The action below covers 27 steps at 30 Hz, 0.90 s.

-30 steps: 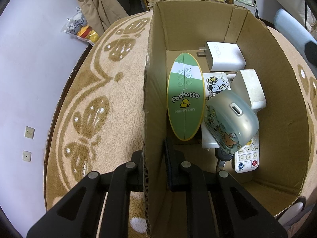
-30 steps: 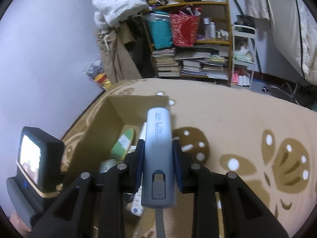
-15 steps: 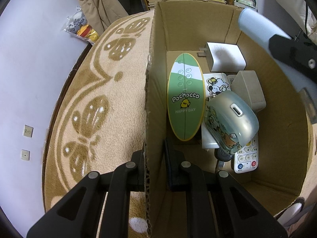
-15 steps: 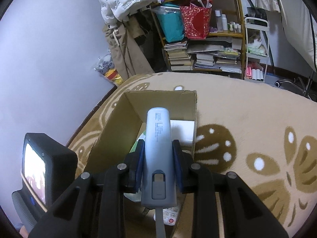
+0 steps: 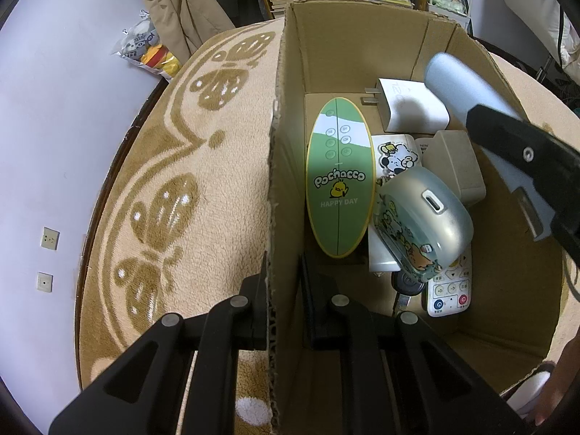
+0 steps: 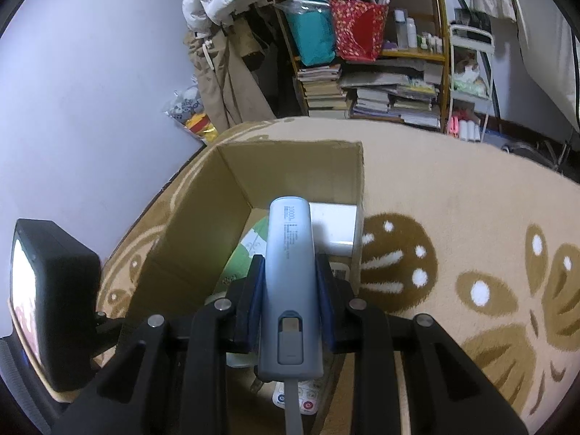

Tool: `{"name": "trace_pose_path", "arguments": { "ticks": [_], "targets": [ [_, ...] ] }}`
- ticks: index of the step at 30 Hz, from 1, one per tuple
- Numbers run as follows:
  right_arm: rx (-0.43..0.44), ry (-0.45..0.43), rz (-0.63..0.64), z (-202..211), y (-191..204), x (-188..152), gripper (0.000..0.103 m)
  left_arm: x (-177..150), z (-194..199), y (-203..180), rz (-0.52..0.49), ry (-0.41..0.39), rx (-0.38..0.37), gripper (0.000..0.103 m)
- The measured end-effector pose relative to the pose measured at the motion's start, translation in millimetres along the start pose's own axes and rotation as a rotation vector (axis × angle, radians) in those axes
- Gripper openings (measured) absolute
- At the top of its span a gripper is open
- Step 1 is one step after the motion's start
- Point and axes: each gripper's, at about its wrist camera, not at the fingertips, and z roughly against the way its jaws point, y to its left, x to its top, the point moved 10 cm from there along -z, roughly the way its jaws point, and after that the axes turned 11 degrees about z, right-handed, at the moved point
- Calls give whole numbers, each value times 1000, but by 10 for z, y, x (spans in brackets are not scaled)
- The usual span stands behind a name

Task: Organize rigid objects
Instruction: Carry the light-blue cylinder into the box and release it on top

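Note:
An open cardboard box [image 5: 362, 25] stands on a beige rug. My left gripper [image 5: 282, 282] is shut on the box's left wall, one finger outside and one inside. Inside lie a green oval Pochacco board [image 5: 339, 185], a white charger [image 5: 413, 108], a translucent cartoon case [image 5: 424, 217], a beige block [image 5: 456, 163] and a white remote [image 5: 449, 290]. My right gripper [image 6: 290, 272] is shut on a grey-blue power bank [image 6: 290, 272], held lengthwise above the box [image 6: 290, 166]. In the left wrist view the power bank [image 5: 456, 83] hangs over the box's right side.
The patterned rug [image 6: 453, 235] spreads around the box. A crowded bookshelf [image 6: 380, 83] and hanging clothes stand behind it, with a bag of plush toys [image 5: 148, 50] by the wall. The left gripper's body with a lit screen [image 6: 47, 301] sits left of the box.
My right gripper has carried the power bank lower and further in over the box's right side. The left gripper and the box have stayed still.

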Motion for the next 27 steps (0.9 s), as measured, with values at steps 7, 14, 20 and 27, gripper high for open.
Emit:
{"name": "trace_pose_path", "arguments": {
  "ticks": [7,14,20,27],
  "targets": [
    [-6,6,13,-15,0,-14,29,1,0,-2,-1,0,0,13],
    [-21,6,26,-21,25,-4,29,1,2,0,-1,0,0,13],
    [-17,-34,30,96,35,63,29,-1,1,-8,0,-2,1,14],
    [-60,-80,33,301,-33,90,41,0,46,26,32,-9,-18,15]
  ]
}}
